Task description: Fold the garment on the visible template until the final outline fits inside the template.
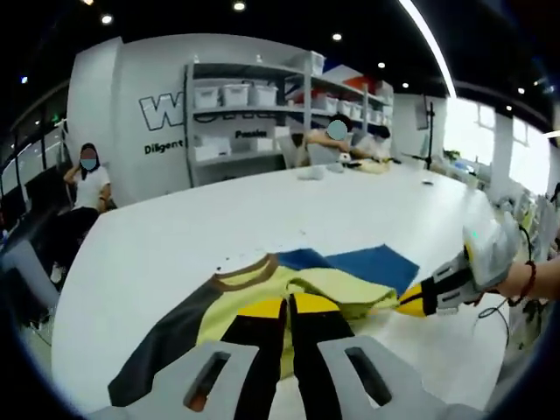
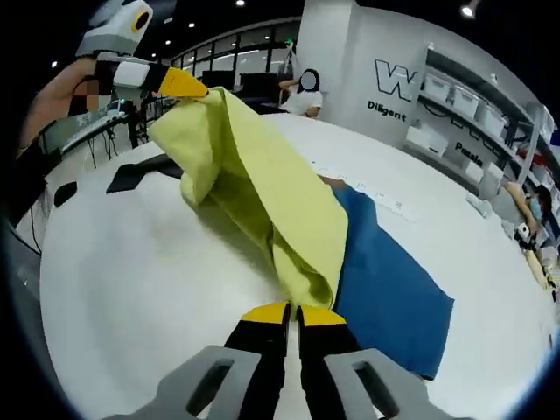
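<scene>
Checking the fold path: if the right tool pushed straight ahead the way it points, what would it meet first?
The right tool is already shut on the yellow garment, so more of that cloth comes first. The blue template lies just beside that line; depth is unclear.

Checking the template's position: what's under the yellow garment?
A blue template lies on the white table beneath the yellow garment; its near part is covered, so its full outline cannot be seen.

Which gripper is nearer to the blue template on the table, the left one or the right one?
Right. The right gripper holds the yellow garment at the edge of the blue template. The left gripper grips the garment's other side, further from it.
</scene>
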`<state>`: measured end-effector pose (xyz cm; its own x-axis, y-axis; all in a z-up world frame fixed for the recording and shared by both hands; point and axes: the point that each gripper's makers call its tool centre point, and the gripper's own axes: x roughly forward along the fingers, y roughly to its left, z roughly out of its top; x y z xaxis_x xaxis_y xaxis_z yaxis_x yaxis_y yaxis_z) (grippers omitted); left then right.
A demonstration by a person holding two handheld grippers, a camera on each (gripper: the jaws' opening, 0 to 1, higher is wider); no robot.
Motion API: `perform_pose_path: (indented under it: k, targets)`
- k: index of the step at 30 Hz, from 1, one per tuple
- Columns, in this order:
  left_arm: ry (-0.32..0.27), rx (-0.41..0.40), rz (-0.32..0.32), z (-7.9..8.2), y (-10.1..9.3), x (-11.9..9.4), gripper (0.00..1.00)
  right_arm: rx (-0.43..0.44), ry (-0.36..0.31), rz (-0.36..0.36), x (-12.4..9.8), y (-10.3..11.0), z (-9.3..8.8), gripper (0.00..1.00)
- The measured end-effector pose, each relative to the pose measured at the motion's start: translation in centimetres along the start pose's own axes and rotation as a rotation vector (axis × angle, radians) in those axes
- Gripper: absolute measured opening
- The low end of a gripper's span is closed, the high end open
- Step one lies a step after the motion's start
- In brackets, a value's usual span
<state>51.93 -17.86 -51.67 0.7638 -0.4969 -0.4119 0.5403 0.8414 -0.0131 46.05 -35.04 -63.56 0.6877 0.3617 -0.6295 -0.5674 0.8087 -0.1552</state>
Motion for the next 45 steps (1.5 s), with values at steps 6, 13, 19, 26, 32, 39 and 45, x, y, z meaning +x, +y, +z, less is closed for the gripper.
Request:
perform_pose_path:
  k: [6, 13, 19, 26, 32, 39, 45]
  targets:
    - [-0.009, 0.007, 0.009, 0.2, 0.2, -2.3, 0.01, -0.119, -0.016, 0.002, -2.3, 0.8, 0.7, 0.00]
    - [-0.023, 0.000, 0.020, 0.0, 0.6, -5.2, 0.01, -0.232, -0.018, 0.048, -5.0, 2.7, 0.8, 0.00]
    - [-0.003, 0.026, 0.034, -1.6, 0.9, -7.9, 0.01, -0.275, -0.024, 0.062, -6.9, 4.1, 0.6, 0.00]
    - [0.025, 0.071, 0.000, -3.5, 0.2, -10.8, 0.01, -0.379, -0.011, 0.079, -9.1, 5.8, 0.3, 0.00]
    - [0.071, 0.085, -0.018, -5.4, 0.0, -12.7, 0.01, -0.452, 0.022, 0.108, -10.6, 6.9, -0.7, 0.00]
    - [0.144, 0.097, -0.048, -8.4, -0.8, -14.3, 0.01, -0.517, 0.059, 0.116, -12.2, 7.4, -1.4, 0.00]
    - [0.214, 0.141, -0.077, -11.0, -1.6, -15.3, 0.01, -0.576, 0.098, 0.140, -12.8, 8.2, -2.4, 0.00]
